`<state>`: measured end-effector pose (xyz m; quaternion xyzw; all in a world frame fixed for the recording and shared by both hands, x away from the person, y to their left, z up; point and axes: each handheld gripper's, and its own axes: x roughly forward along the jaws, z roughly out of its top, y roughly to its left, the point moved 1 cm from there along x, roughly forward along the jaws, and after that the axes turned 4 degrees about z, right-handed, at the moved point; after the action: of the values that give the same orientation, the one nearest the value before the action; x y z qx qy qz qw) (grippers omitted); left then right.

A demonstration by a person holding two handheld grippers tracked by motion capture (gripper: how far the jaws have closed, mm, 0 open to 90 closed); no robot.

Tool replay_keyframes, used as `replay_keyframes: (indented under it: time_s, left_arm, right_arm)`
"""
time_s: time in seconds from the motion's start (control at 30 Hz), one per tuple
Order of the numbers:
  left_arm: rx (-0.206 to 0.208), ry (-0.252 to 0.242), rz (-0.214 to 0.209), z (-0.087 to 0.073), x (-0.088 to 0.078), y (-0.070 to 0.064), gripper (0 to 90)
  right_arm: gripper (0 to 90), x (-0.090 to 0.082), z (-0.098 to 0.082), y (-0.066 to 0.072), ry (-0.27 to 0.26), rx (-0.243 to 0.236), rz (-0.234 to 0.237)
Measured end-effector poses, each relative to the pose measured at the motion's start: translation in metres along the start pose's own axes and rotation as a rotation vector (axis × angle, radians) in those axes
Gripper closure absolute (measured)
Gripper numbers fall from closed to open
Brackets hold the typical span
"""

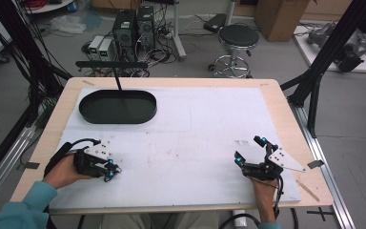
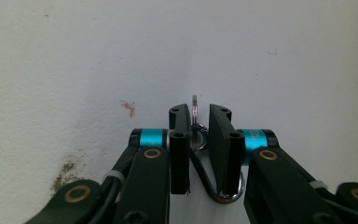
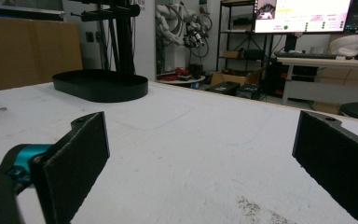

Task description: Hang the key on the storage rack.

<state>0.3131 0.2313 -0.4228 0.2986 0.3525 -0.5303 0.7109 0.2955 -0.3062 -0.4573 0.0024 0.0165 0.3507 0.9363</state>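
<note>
Gripping a small metal hook and ring (image 2: pixel 196 135) between nearly closed jaws, my left gripper (image 1: pixel 108 170) rests at the near left of the white mat (image 1: pixel 195 138); the ring stands on edge between the pads, the hook curling below them. My right gripper (image 1: pixel 250 152) sits at the near right, its jaws spread wide with nothing between them. A black oval tray (image 1: pixel 117 106) lies at the mat's far left, well apart from both. A dark stain (image 2: pixel 67 170) marks the mat beside my left gripper.
</note>
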Motion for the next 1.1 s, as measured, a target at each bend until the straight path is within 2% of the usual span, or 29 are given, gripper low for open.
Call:
replay_keyframes:
  time_s: [0.5, 0.57, 0.7, 0.87, 0.9, 0.93, 0.97, 1.1]
  left_arm:
    - [-0.007, -0.013, 0.004, 0.0, -0.002, 0.0, 83.7]
    - [0.008, 0.001, 0.012, 0.0, -0.002, 0.001, 87.0]
    - [-0.001, -0.009, 0.011, 0.0, -0.002, -0.002, 87.7]
    - [0.01, -0.009, 0.023, 0.0, -0.004, -0.001, 88.0]
    - [-0.005, -0.02, 0.029, 0.0, -0.005, -0.002, 88.1]
    - [0.001, -0.027, 0.027, 0.0, -0.006, -0.001, 88.1]
    - [-0.014, -0.047, 0.029, 0.0, -0.007, -0.002, 88.1]
    - [-0.023, -0.1, 0.052, 0.0, -0.016, -0.001, 88.2]
  right_arm:
    - [3.0, 0.0, 0.0, 0.0, 0.0, 0.0, 0.0]
    - [3.0, 0.0, 0.0, 0.0, -0.002, -0.007, 0.001]
    - [3.0, 0.0, 0.0, 0.0, -0.001, -0.008, 0.001]
    - [3.0, 0.0, 0.0, 0.0, -0.002, -0.008, 0.001]
    - [3.0, 0.0, 0.0, 0.0, 0.0, -0.003, 0.003]
    - [3.0, 0.0, 0.0, 0.0, 0.0, -0.003, 0.003]
    - [3.0, 0.0, 0.0, 0.0, -0.001, -0.007, 0.001]
    - [3.0, 0.0, 0.0, 0.0, -0.002, -0.005, 0.002]
